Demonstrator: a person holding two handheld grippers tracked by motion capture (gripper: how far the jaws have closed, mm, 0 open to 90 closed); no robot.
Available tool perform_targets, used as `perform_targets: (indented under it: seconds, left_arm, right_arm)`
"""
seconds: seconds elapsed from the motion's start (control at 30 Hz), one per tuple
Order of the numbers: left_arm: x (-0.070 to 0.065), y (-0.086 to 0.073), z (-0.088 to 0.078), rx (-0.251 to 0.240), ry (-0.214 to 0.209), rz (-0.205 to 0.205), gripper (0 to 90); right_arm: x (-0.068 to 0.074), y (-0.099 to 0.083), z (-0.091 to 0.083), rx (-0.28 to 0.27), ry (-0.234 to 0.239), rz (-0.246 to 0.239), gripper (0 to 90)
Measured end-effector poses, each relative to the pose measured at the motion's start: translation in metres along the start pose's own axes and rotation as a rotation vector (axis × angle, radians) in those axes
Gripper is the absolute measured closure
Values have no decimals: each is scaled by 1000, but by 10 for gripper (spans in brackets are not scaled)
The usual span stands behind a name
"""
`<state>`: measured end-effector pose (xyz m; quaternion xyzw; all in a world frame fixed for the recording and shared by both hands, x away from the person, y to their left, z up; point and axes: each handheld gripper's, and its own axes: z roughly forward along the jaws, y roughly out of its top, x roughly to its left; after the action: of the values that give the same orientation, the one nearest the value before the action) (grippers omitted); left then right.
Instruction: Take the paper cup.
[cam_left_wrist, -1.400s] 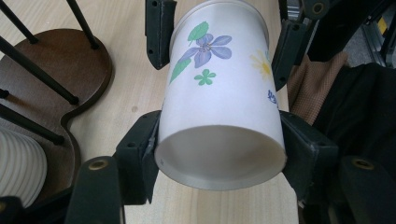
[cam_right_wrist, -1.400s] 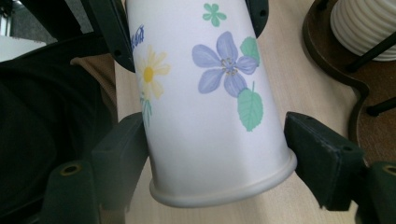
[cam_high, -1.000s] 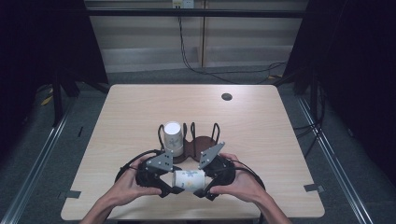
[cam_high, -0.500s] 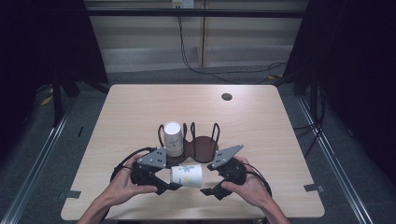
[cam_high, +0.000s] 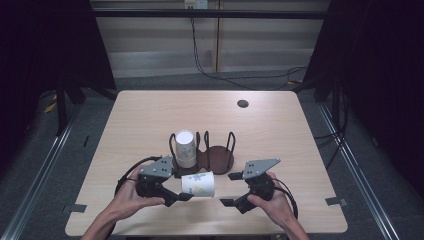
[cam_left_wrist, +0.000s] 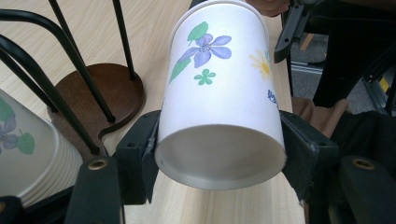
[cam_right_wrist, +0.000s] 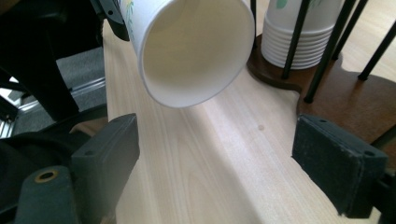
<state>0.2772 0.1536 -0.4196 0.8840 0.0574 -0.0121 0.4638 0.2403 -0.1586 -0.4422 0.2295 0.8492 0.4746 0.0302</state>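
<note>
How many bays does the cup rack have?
2. The left bay holds a stack of cups. The right bay has no cups in it. One more cup lies sideways in the left claw.

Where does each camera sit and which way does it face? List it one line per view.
High view: fixed above the person's side, looking forward and down on the table; both hands, left tool and right tool show.
Left gripper view: rides the left tool, looking along its jaws clamped on the paper cup; the right tool's black frame beyond.
Right gripper view: rides the open right tool, facing the cup's open mouth.
Shared: both gripper views show the cup, cup stack and wooden holder.
</note>
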Motion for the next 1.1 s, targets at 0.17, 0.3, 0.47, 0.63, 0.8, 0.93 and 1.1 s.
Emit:
perform_targets:
  seconds: [0.17,0.3,0.47,0.63,0.8,0.93,1.1]
  left_arm:
    - [-2,-3,1,-61,-3,-16,362]
    - [-2,-4,3,-93,-2,-14,361]
    - [-2,-5,2,-137,-4,-23,361]
    - [-2,-5,2,-171,-2,-30,361]
    - [-3,-4,3,-190,-12,-37,360]
    - [-5,-4,6,-193,-19,-36,361]
    - [-7,-3,11,-193,-36,-27,361]
  right_arm:
    - [0,-2,-2,-47,-2,6,145]
    - [0,-2,-3,-74,5,10,145]
    - [0,-1,-5,-98,11,11,145]
    - [0,0,-6,-126,8,11,143]
    - [1,2,-7,-141,23,13,142]
    - [2,4,-5,-155,36,13,141]
    - [3,8,-5,-191,59,8,142]
